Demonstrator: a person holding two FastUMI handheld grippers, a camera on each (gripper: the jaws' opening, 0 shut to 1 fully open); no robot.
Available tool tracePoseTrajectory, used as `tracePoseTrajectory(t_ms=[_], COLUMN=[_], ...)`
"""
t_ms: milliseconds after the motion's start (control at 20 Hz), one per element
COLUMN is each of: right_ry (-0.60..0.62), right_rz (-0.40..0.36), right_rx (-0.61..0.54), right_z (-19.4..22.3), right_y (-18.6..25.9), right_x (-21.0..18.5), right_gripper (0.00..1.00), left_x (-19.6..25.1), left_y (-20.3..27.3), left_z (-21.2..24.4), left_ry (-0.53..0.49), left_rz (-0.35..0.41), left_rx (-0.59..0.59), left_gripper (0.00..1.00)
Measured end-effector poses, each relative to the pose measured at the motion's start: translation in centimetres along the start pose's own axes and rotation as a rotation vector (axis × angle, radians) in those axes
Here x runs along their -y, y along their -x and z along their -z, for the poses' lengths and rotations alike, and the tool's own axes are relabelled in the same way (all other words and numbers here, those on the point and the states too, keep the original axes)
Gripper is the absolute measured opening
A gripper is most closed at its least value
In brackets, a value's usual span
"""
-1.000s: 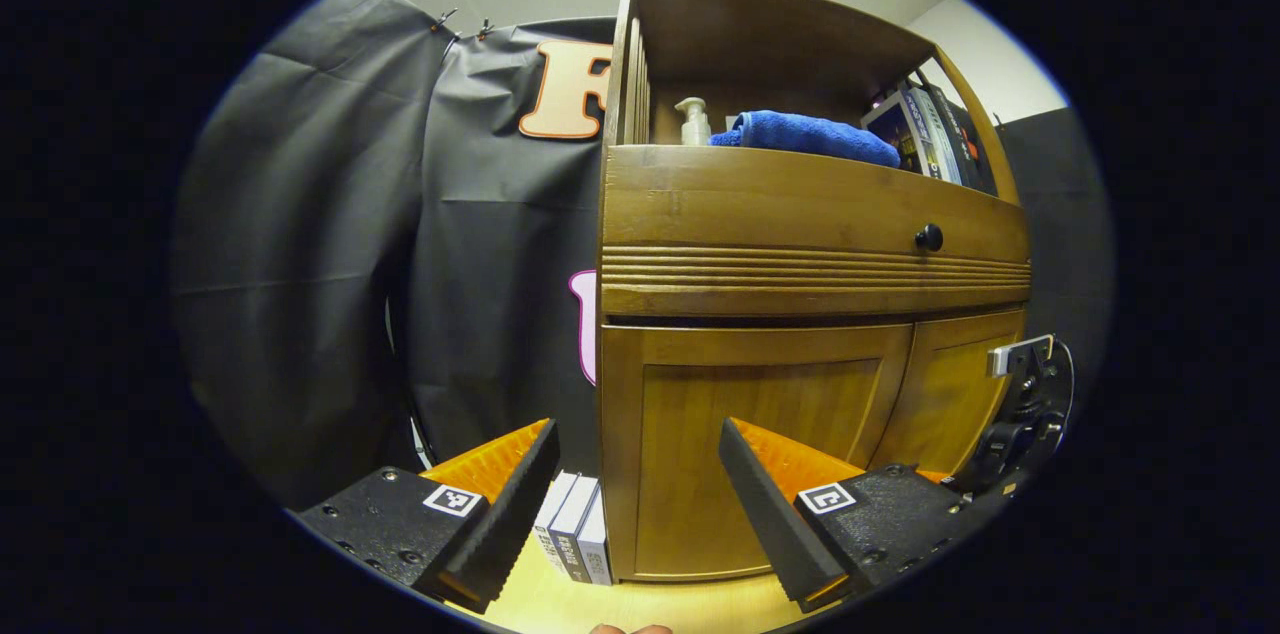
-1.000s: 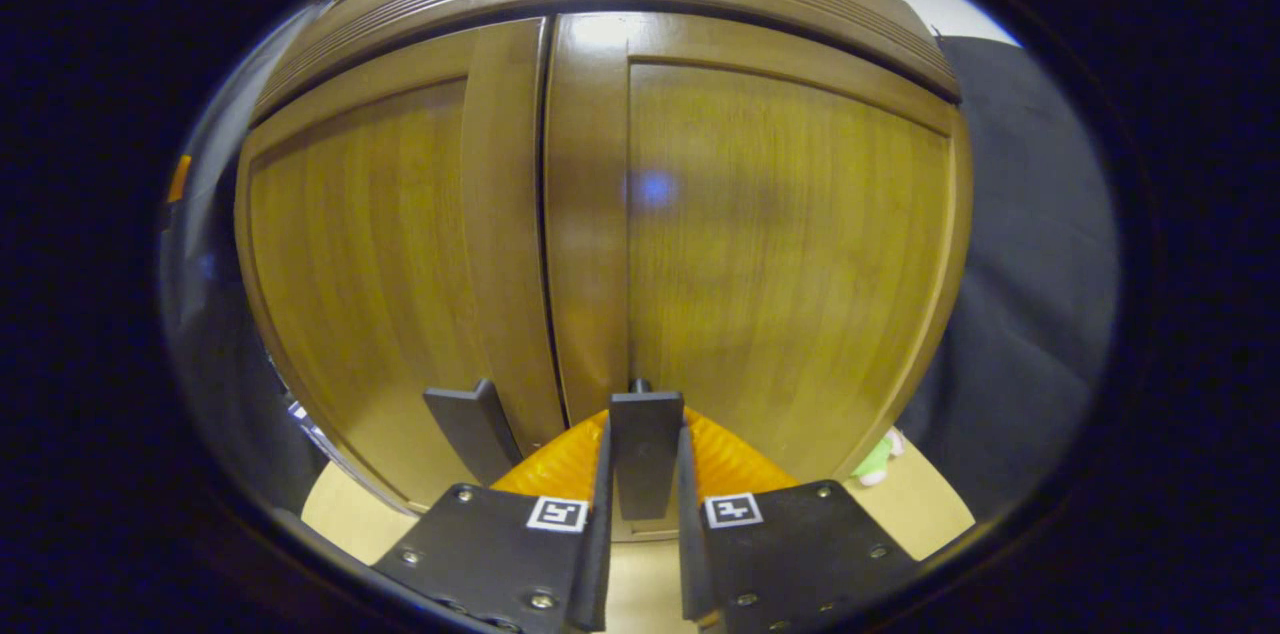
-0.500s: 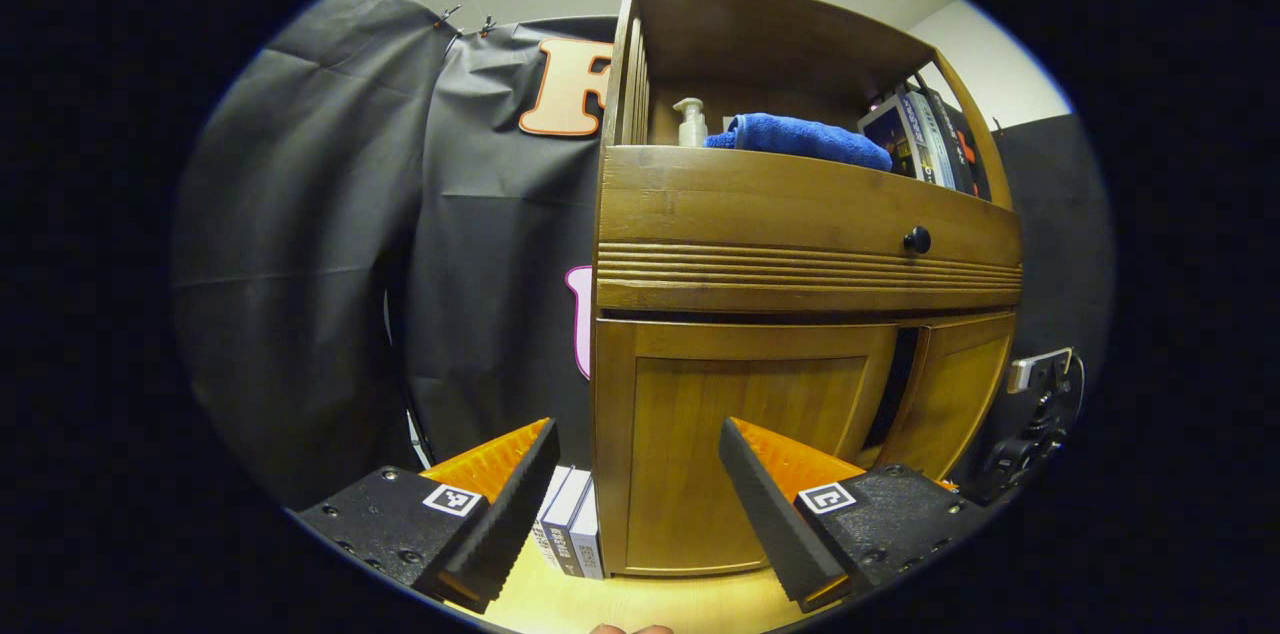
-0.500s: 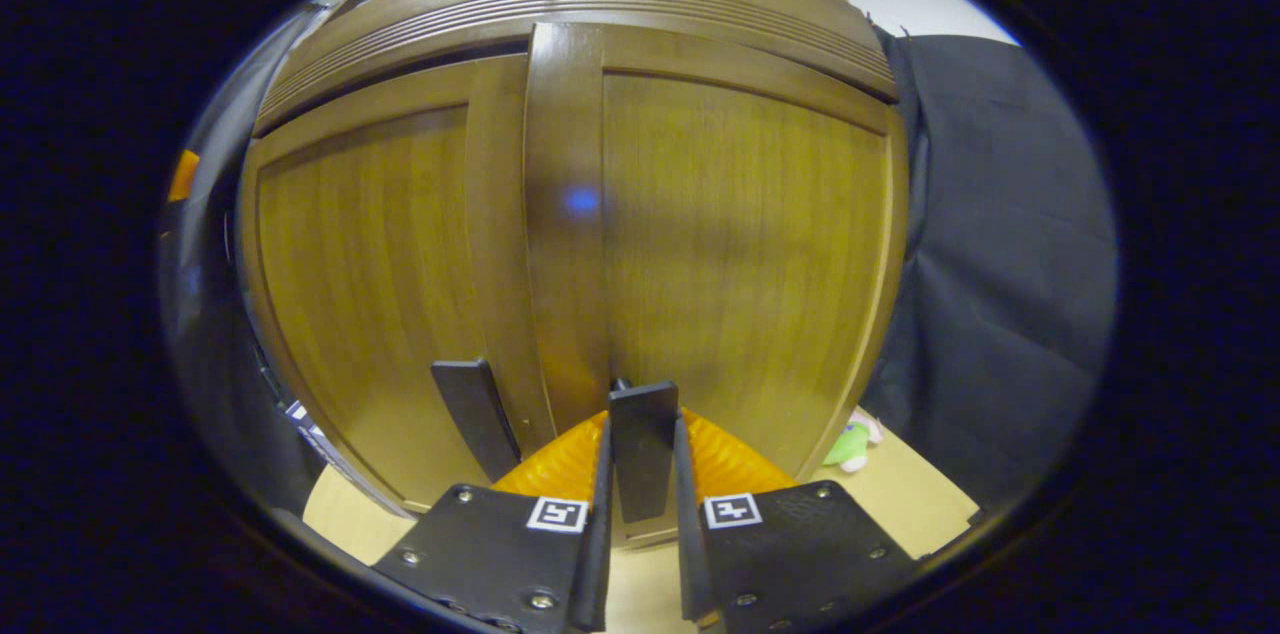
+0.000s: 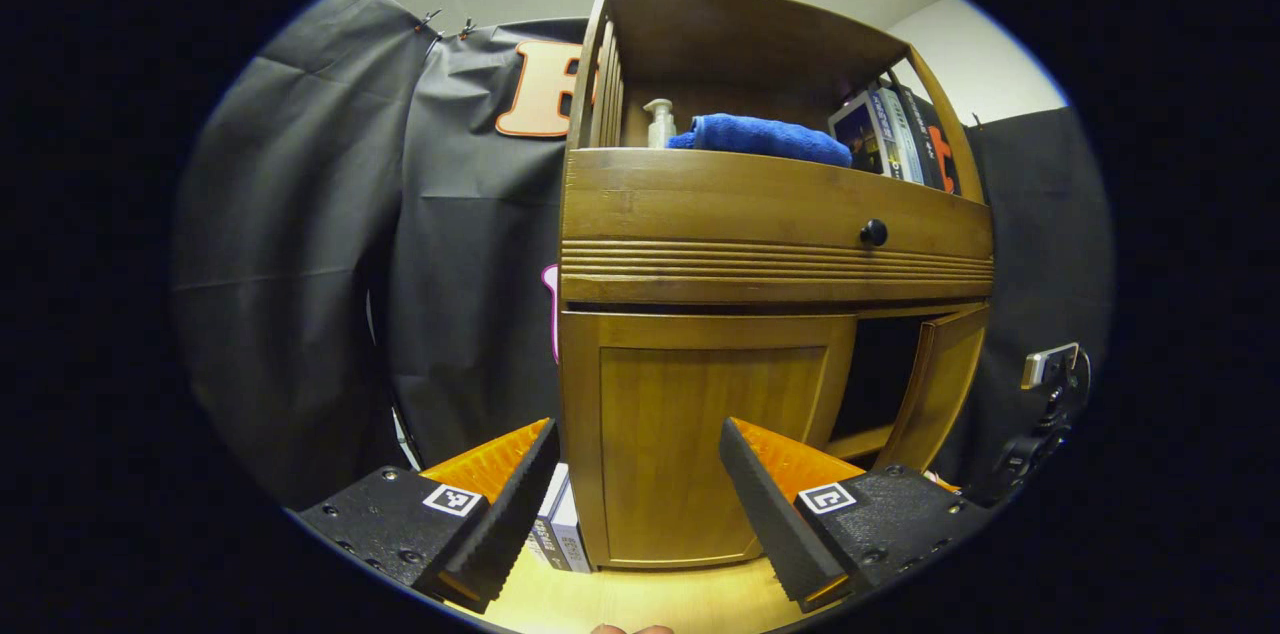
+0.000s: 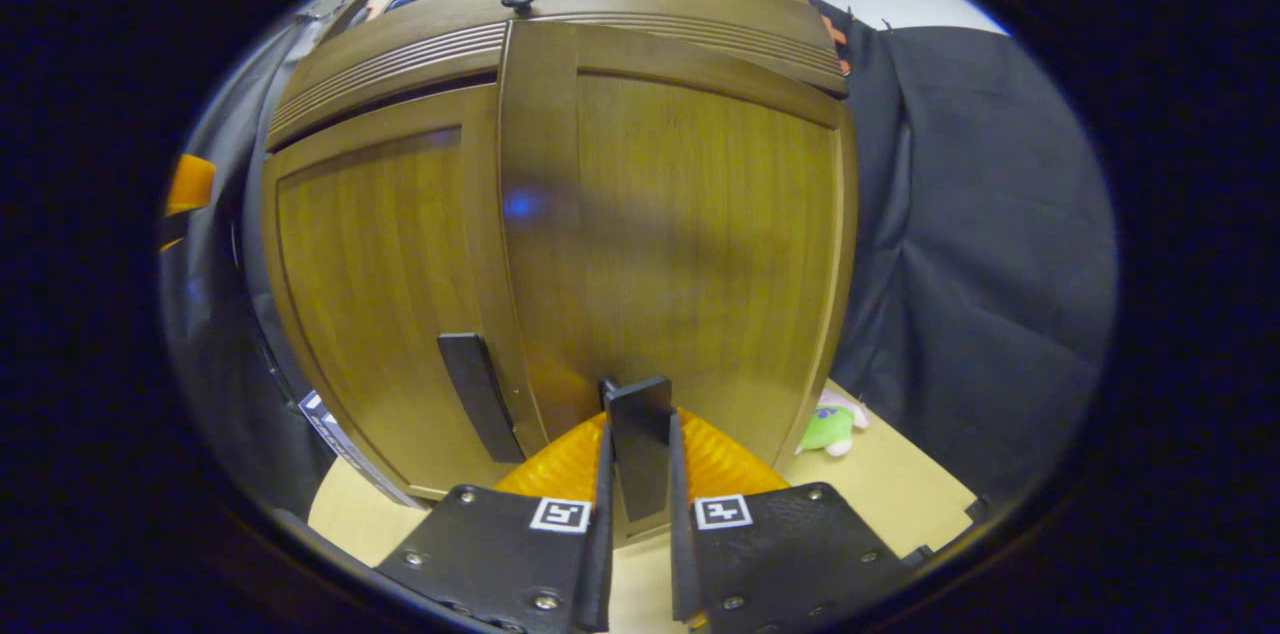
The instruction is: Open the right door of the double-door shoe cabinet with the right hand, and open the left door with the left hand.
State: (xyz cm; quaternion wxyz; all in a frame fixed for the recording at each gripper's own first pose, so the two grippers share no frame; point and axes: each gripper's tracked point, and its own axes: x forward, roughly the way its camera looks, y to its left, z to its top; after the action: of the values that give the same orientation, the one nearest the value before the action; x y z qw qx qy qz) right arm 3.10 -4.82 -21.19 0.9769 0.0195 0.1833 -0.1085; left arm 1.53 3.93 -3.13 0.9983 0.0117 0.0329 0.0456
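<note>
The wooden shoe cabinet stands ahead in the left gripper view. Its left door is closed. Its right door stands swung partly outward, with a dark gap beside it. My left gripper hangs open in front of the left door, apart from it. In the right gripper view, my right gripper is shut on the flat dark handle of the right door. The left door's handle is free. The right gripper also appears at the far right of the left gripper view.
Books stand on the floor against the cabinet's left side. The top shelf holds a blue towel, a pump bottle and more books. A drawer knob sits above the doors. A green plush toy lies right of the cabinet.
The right door has swung from closed to partly open, pulled by the right gripper on its handle. The left gripper has stayed open and drifted slightly; the left door has not moved.
</note>
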Motion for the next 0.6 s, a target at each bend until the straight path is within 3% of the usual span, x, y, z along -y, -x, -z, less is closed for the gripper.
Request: tracePoseTrajectory(t_ms=[600], right_ry=[-0.008], right_rz=[0.041], right_rx=[-0.003], right_z=[0.9], right_y=[4.4], right_x=[4.7], right_gripper=[0.23], left_x=[4.4], left_y=[0.6], left_z=[1.8], left_ry=[0.006], left_rz=[0.087], left_rx=[-0.037], left_gripper=[0.99])
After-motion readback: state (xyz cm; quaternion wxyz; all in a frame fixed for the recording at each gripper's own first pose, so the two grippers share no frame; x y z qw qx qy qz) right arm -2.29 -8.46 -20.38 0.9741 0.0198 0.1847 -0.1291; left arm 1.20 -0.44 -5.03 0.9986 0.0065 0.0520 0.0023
